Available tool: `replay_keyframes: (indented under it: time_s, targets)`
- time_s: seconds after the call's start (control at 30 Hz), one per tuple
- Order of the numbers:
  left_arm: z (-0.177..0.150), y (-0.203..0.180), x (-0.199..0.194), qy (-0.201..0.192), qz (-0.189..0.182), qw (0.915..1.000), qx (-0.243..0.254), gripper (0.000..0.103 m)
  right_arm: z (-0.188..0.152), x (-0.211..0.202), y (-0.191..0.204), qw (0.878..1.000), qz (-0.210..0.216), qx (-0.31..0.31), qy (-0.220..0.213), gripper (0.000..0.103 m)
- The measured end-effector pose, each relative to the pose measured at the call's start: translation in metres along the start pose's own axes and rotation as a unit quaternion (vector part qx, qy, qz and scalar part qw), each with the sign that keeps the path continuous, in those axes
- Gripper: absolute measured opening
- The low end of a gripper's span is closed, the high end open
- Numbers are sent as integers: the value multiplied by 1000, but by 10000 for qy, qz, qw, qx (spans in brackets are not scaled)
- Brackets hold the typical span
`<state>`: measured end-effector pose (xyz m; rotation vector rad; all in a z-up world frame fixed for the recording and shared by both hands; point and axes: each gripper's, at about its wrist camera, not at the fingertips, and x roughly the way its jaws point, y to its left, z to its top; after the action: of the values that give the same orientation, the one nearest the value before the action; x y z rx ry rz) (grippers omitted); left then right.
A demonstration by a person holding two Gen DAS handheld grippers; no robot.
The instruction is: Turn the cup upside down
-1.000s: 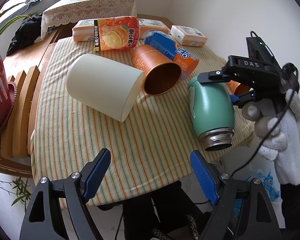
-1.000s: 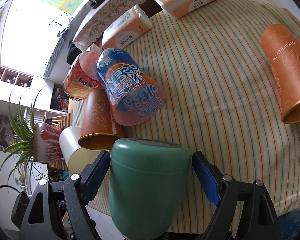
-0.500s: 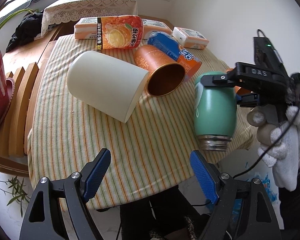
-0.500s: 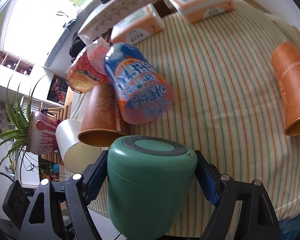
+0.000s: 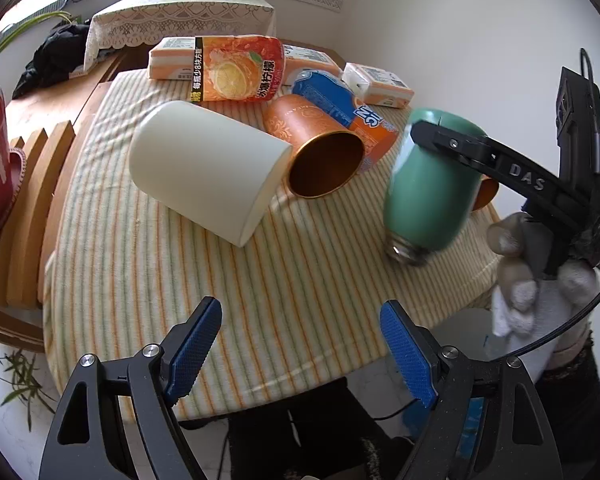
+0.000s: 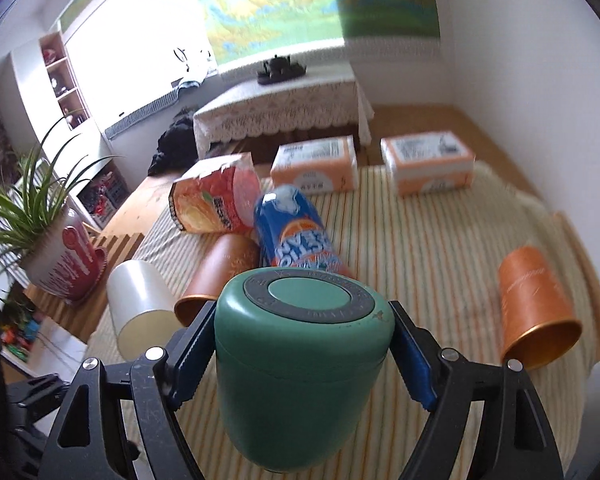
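Note:
A green insulated cup (image 5: 430, 192) is clamped in my right gripper (image 6: 300, 356). It is turned mouth down, its steel rim (image 5: 408, 254) at or just above the striped cloth near the table's right front edge. In the right wrist view I see its base (image 6: 304, 294) facing up. My left gripper (image 5: 300, 356) is open and empty, low in front of the table's near edge.
On the striped tablecloth (image 5: 220, 280) lie a cream cup (image 5: 204, 172), an orange cup (image 5: 316, 152), a blue can (image 5: 340, 100) and an orange juice pack (image 5: 236, 68). Another orange cup (image 6: 536, 308) lies at the right. Tissue packs (image 6: 428, 162) sit at the back.
My right gripper has rotated the green cup from lying with its mouth toward the front to nearly upright with its mouth down, and lowered it toward the cloth. The left gripper stayed open.

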<state>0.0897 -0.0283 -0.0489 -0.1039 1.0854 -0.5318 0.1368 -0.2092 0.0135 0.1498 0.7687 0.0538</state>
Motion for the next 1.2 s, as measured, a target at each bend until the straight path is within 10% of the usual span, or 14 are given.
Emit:
replay_keyframes:
  time_s: [0.47, 1.2]
  targets:
    - [-3, 1, -1, -97, 8, 9999, -27, 84, -30, -23, 18, 9887, -499, -743, -1204, 78]
    - [-19, -19, -20, -974, 557, 9936, 144, 84, -54, -50, 27, 9863, -411, -981, -1264, 78]
